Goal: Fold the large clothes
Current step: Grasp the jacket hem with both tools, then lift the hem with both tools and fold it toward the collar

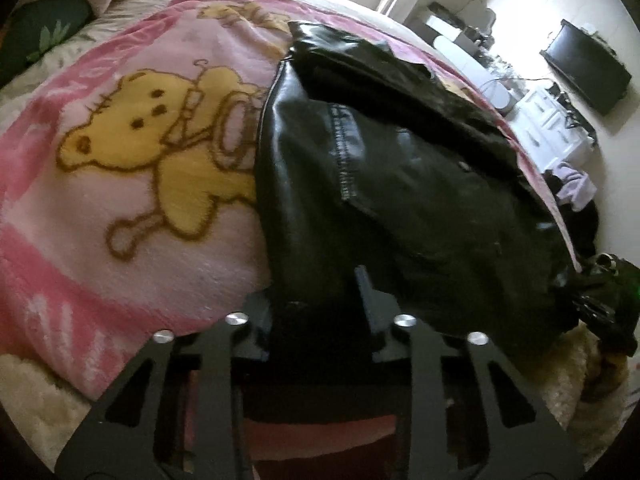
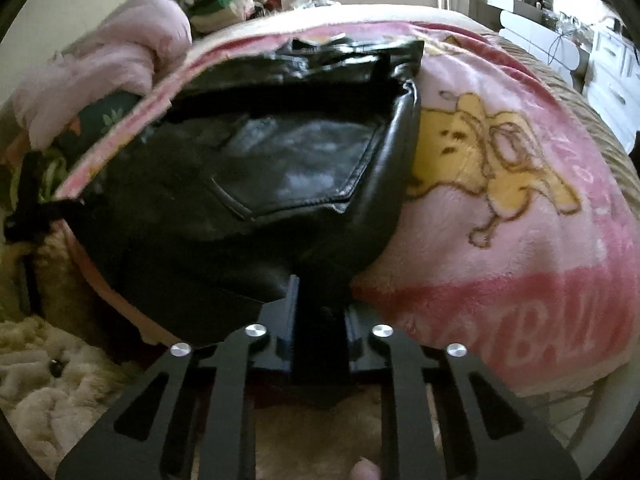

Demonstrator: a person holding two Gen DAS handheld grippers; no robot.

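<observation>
A black leather garment [image 1: 400, 168] lies on a pink blanket with a yellow bear print [image 1: 132, 152] spread over a bed. My left gripper [image 1: 320, 304] is closed on the garment's near edge, leather filling the gap between its fingers. In the right wrist view the same garment [image 2: 280, 152] shows a stitched pocket and a folded far part. My right gripper [image 2: 320, 304] is shut on another part of the garment's near edge. The pink blanket [image 2: 500, 184] lies to the right of it.
A pale pink duvet [image 2: 108, 64] is bunched at the bed's far left. A cream fluffy rug [image 2: 44, 372] lies below the bed edge. White drawers [image 1: 548, 128] and a dark screen [image 1: 588, 68] stand at the right wall. Dark clothes [image 1: 604, 300] hang near the bed's edge.
</observation>
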